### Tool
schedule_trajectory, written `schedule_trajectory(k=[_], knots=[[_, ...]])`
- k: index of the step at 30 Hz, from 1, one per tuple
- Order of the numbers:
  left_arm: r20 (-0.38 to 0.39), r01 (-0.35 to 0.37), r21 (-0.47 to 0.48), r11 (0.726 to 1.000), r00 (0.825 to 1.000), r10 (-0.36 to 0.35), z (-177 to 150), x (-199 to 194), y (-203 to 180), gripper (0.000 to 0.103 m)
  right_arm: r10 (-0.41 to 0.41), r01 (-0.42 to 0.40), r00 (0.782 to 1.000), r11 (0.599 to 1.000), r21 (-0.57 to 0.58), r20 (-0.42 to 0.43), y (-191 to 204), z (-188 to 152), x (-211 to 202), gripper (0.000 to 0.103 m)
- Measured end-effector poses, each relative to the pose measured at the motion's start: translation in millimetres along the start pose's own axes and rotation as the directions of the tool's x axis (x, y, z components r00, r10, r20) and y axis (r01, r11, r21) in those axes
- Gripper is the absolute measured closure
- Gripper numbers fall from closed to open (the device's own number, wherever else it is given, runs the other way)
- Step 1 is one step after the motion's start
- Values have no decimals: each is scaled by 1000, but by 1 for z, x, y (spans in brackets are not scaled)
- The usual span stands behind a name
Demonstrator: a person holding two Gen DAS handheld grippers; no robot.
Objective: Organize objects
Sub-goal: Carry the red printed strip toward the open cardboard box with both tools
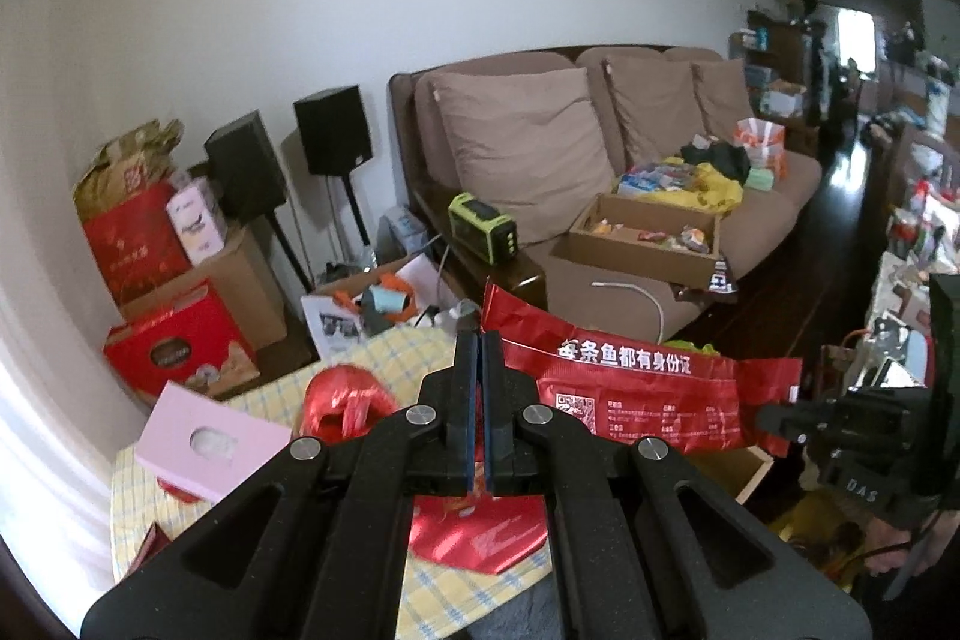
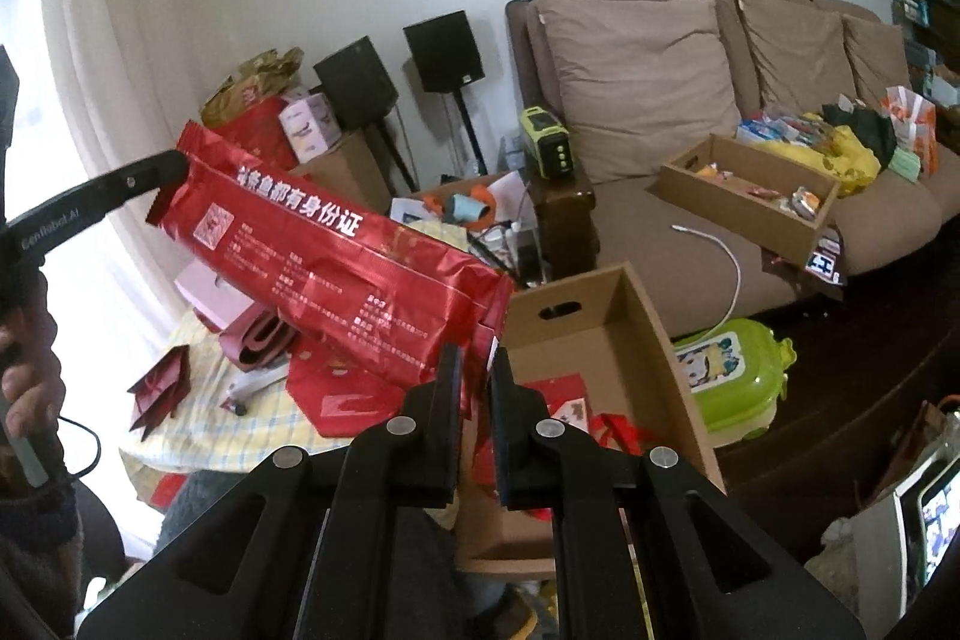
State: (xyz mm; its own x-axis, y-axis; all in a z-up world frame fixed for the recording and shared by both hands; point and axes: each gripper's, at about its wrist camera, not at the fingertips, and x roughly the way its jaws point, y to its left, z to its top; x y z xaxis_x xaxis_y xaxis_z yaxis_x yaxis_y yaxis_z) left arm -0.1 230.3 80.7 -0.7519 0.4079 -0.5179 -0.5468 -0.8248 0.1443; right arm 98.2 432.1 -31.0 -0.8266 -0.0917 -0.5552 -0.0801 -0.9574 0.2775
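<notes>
A long red foil bag (image 1: 630,388) with white print hangs in the air, stretched between both grippers. My left gripper (image 1: 480,340) is shut on its left end, the foil pinched between the pads. In the right wrist view the same bag (image 2: 336,256) slopes down from the left gripper (image 2: 174,169) at upper left to my right gripper (image 2: 477,358), which is shut on the bag's lower corner. The right gripper (image 1: 774,415) also shows at the bag's far end in the left wrist view. An open cardboard box (image 2: 600,334) stands just right of and below the bag.
Under the bag is a table with a yellow checked cloth (image 1: 384,358) bearing a pink box (image 1: 204,436), a red ribbon roll (image 1: 342,394) and red packets (image 2: 162,388). A brown sofa (image 2: 660,232) holds a cardboard tray (image 2: 744,196). A green plastic case (image 2: 732,370) lies on the floor.
</notes>
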Motion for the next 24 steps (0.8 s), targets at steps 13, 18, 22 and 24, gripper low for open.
schedule_trajectory(k=[13,18,22,24], knots=[[78,16,28,999,997,-18,21,-32,-19,102,16,-17,1000,999,33,13,-6,2,-9,95],[100,5,34,999,995,-8,17,-50,-20,101,57,-58,998,998,37,23,-2,0,-19,95],[98,-6,36,999,995,3,12,-56,-17,101,66,-67,997,997,33,28,2,-2,-27,95],[88,-14,32,999,996,11,12,-55,-15,101,68,-68,997,997,29,30,4,-2,-30,95]])
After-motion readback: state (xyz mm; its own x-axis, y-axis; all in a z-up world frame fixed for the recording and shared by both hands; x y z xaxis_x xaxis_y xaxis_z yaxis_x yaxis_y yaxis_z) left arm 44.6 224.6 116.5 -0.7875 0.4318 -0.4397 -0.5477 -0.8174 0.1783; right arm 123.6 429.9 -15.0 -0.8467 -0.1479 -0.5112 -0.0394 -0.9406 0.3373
